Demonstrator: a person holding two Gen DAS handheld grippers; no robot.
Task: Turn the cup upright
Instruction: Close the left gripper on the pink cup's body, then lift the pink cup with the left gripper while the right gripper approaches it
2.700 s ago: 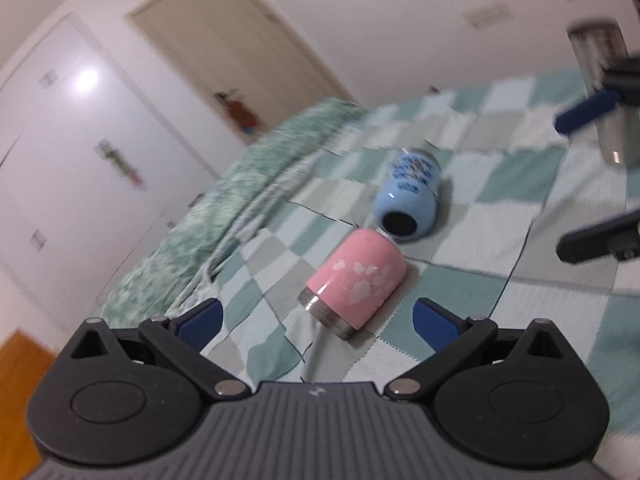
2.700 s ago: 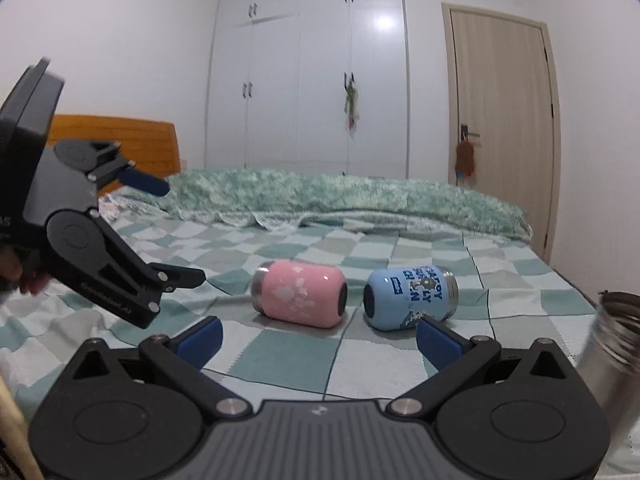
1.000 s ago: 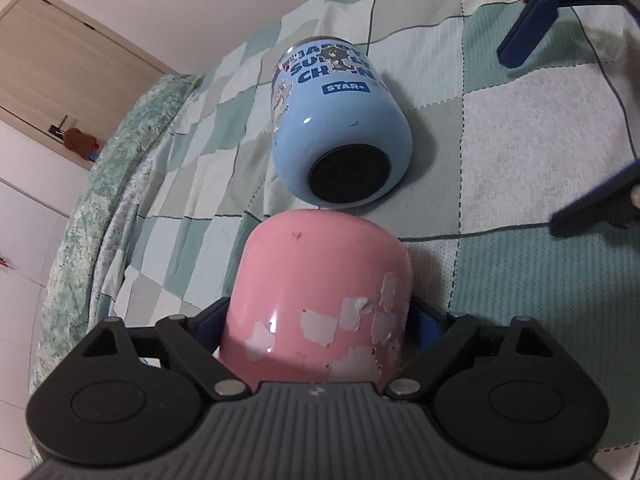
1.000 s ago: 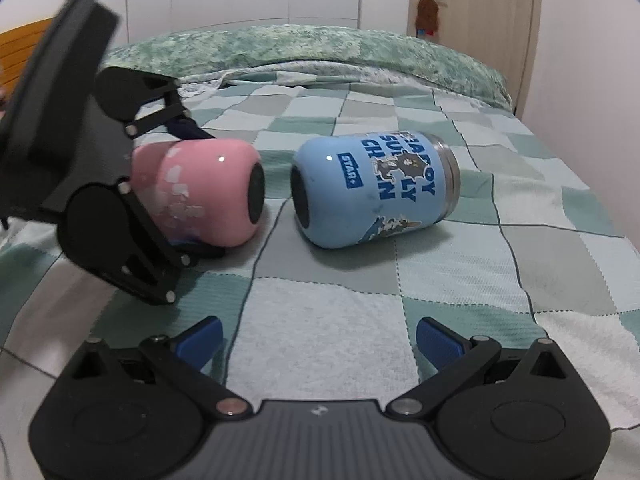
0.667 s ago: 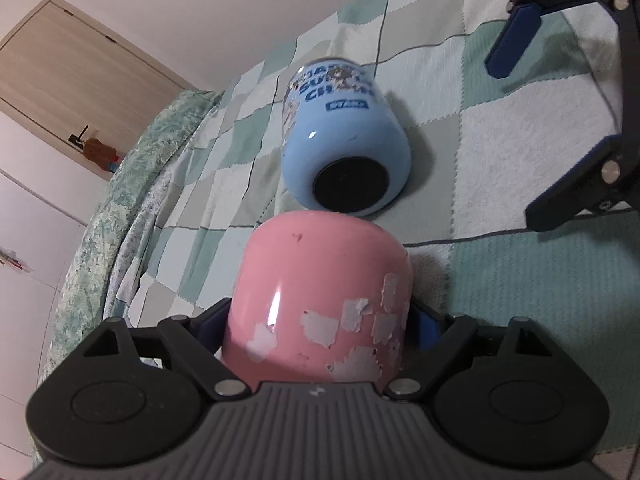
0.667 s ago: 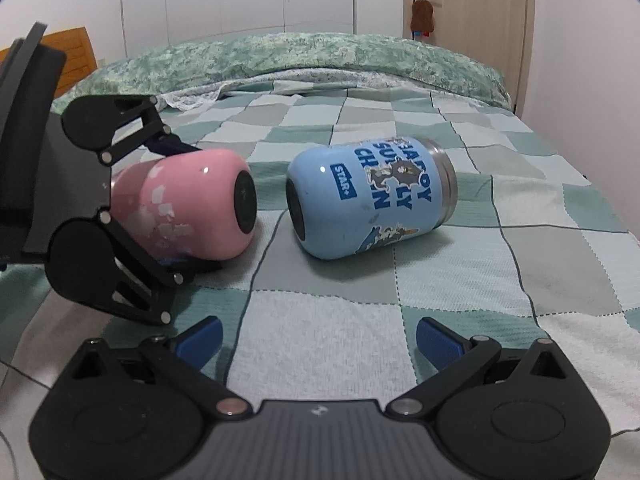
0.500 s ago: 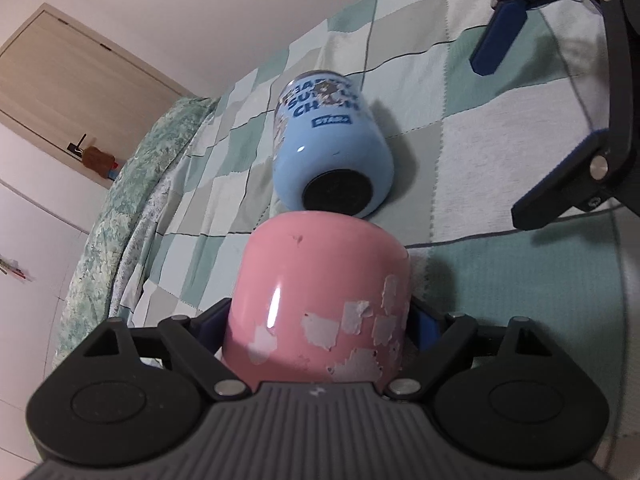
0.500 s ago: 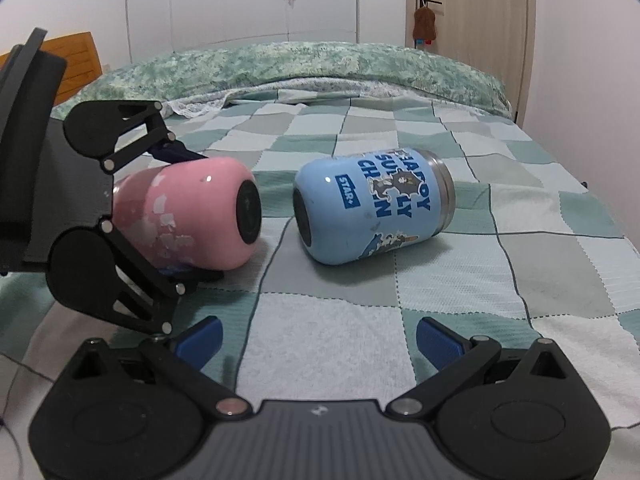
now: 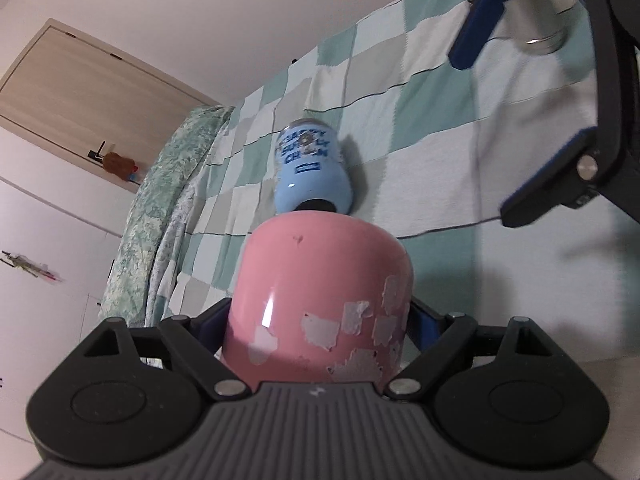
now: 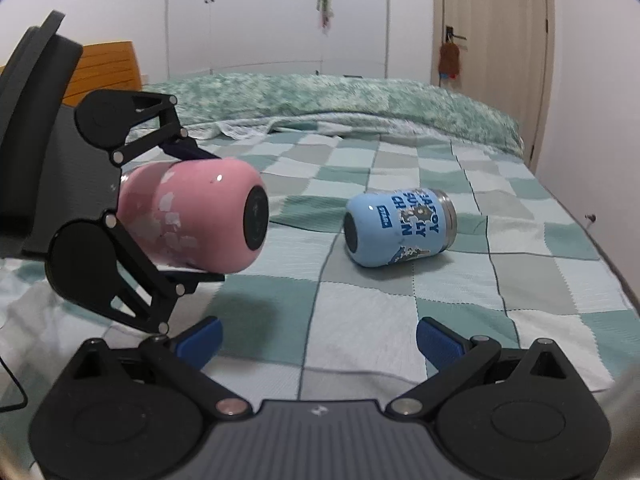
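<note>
My left gripper (image 9: 320, 320) is shut on the pink cup (image 9: 320, 304), which has peeling white patches. It holds the cup on its side, lifted above the checked blanket, black base pointing away; this shows in the right wrist view (image 10: 200, 220). The blue cup (image 10: 400, 228) with dark lettering lies on its side on the blanket, also in the left wrist view (image 9: 312, 172). My right gripper (image 10: 318, 338) is open and empty, low over the blanket in front of both cups.
The checked green and white blanket (image 10: 360, 320) covers the bed. A rumpled green quilt (image 10: 360, 100) lies at the far end. A steel cup (image 9: 540, 28) stands behind my right gripper. A wooden door (image 10: 492, 40) and white wardrobes are beyond.
My left gripper closed on the pink cup and has lifted it off the blanket, away from the blue cup. My right gripper has pulled back a little.
</note>
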